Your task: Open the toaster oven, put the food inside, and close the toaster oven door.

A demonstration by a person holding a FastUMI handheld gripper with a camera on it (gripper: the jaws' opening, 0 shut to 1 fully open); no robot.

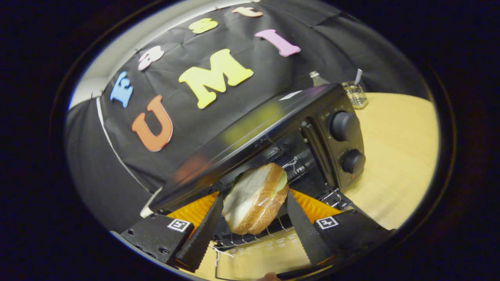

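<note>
A sandwich [250, 203] of white bread with a green filling stands tilted on its edge between my two black ribbed fingers. My gripper [253, 195] is shut on it, one finger pressing each side. The sandwich is at the mouth of the black toaster oven [273, 117], just over the front of the wire rack [273, 230]. The oven's glass door [258, 249] hangs open and lies flat below my fingers. Two round knobs [343, 125] sit on the oven's right-hand panel.
The oven stands on a light wooden table [398, 164], with open tabletop to its right. Behind the oven are a clear bottle [317, 79] and a small wire holder [354, 93] with a utensil in it.
</note>
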